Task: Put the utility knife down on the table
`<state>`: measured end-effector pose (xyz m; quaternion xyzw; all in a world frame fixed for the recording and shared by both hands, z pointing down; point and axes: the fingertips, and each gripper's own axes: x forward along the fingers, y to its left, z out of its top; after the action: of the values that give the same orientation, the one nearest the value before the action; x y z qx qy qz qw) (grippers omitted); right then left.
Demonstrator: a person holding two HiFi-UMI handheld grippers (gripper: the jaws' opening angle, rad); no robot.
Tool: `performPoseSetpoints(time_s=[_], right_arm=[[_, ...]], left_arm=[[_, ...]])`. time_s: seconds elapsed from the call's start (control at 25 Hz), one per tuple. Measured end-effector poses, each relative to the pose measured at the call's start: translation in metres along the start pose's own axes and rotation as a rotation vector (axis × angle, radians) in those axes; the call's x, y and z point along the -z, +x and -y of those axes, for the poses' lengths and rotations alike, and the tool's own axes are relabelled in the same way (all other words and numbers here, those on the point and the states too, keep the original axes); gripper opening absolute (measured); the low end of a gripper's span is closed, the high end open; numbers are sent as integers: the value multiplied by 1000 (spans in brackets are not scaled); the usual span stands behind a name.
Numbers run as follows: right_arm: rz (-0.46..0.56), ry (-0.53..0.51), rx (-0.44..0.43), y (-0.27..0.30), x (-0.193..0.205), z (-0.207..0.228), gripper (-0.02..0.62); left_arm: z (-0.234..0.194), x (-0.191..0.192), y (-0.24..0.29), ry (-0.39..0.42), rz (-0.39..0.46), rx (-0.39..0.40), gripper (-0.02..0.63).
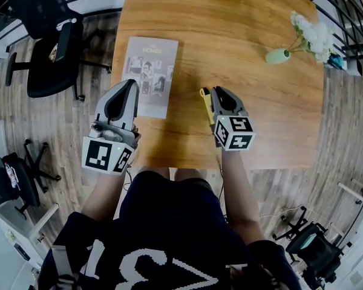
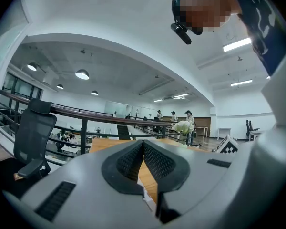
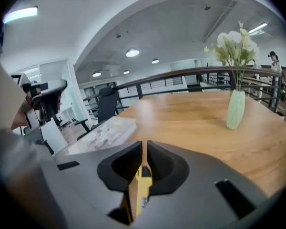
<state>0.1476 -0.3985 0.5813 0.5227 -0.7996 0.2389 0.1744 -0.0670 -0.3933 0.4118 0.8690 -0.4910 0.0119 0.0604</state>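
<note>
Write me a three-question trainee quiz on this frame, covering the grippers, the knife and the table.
1. True or false: the left gripper holds the utility knife.
2. What lies on the table nearest the left gripper? A) scissors B) printed booklet C) mug
3. Fill in: the vase holds white ____.

Key
1. False: the right gripper is shut on it; the left is shut and empty.
2. B
3. flowers

Yellow utility knife (image 3: pixel 142 191), edge-up, clamped in right gripper (image 3: pixel 144 147), over wooden table (image 3: pixel 190 123)
</note>
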Motion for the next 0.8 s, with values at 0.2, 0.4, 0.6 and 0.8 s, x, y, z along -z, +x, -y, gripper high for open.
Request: performPoseSetpoints(time_s=[0.2,0.4,0.6,0.8], right_arm=[[248,-30,3,-47,-93,-6,31],[454,-43,8,-105,-168,-17,31],[578,-78,2,-150,-211,-29,31],[633,-98,-12,-176,-225,-38,31]], left_arm=[[-1,-32,4,33,50,-5,15],[2,-70,3,62,121,5,15],[4,-99,-3,84,169,2,15],[11,-114,-10,95,191,5,15]])
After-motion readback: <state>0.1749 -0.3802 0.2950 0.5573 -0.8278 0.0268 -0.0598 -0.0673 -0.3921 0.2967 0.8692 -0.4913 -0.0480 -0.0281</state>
